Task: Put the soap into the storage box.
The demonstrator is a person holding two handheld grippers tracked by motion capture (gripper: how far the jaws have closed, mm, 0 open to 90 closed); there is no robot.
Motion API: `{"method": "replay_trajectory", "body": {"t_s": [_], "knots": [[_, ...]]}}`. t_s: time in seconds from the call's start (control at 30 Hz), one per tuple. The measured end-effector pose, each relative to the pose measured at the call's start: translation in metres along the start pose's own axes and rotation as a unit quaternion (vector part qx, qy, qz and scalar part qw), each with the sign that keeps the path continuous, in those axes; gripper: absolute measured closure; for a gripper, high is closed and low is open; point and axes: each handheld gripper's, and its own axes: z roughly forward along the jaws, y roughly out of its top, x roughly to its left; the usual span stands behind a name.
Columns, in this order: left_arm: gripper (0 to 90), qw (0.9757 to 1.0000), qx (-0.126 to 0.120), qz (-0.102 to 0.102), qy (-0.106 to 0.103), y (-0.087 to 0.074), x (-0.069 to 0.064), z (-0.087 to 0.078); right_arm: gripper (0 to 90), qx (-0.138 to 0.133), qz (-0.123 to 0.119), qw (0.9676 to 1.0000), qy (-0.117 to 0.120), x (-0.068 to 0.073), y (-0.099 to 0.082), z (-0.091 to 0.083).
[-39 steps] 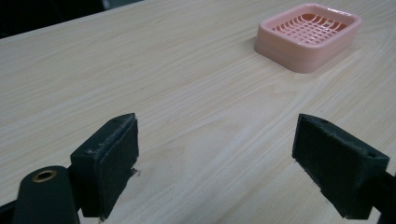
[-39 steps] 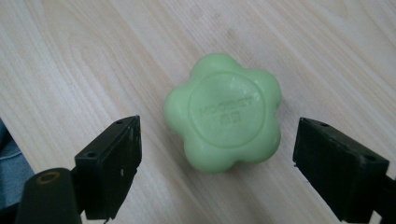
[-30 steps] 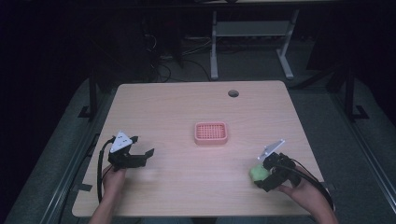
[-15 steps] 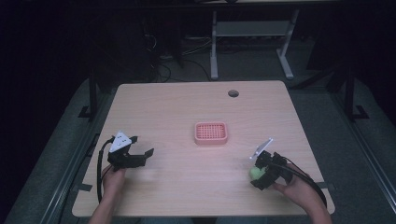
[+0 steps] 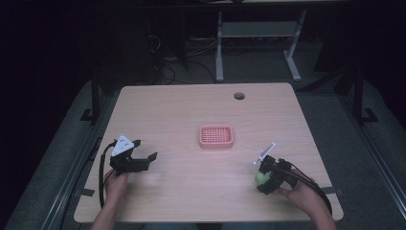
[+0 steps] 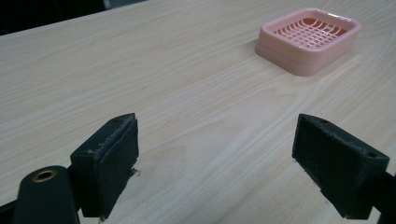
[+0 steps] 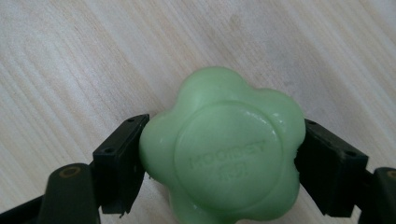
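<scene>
Light wood worktop (image 5: 191,115) seen from above, with a round hole (image 5: 239,96) near its far edge and a dark floor around it. A pink slatted tray (image 5: 216,136) lies near the worktop's centre; in the left gripper view the same tray (image 6: 308,39) sits ahead and to the upper right, well apart from the jaws. The left tongs (image 5: 142,157), held by the person's left hand (image 5: 116,184) at the near left, match their position in the earlier high views; their jaws stand wide apart with bare worktop between them, as the left gripper view (image 6: 215,163) confirms. The right tongs (image 5: 263,175), held by the right hand (image 5: 301,194) at the near right, have shifted leftward and slightly nearer the person over the last second, and their grey plate now tilts more steeply. They are closed on a green flower-shaped soap (image 5: 261,178). In the right gripper view the soap (image 7: 224,147), bearing faint embossed lettering too blurred to read, is pressed between the two black jaws of the right tongs (image 7: 219,161), with wood grain behind it; whether it touches the worktop cannot be told.
</scene>
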Motion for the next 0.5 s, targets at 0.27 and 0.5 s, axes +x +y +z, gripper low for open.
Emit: {"method": "replay_trajectory", "body": {"t_s": [0.27, 0.5], "knots": [[14.3, 1.0, 0.001, -0.001, 0.0, -0.0002, 0.0001, 0.0001, 25.2, -0.001, 0.001, 1.0, -0.004, 0.0015, -0.0004, -0.0007], [14.3, 1.0, 0.0, -0.003, -0.001, -0.0004, 0.0005, -0.0002, 25.6, 0.006, -0.012, 0.9999, -0.004, 0.0024, 0.0007, -0.0022]]}}
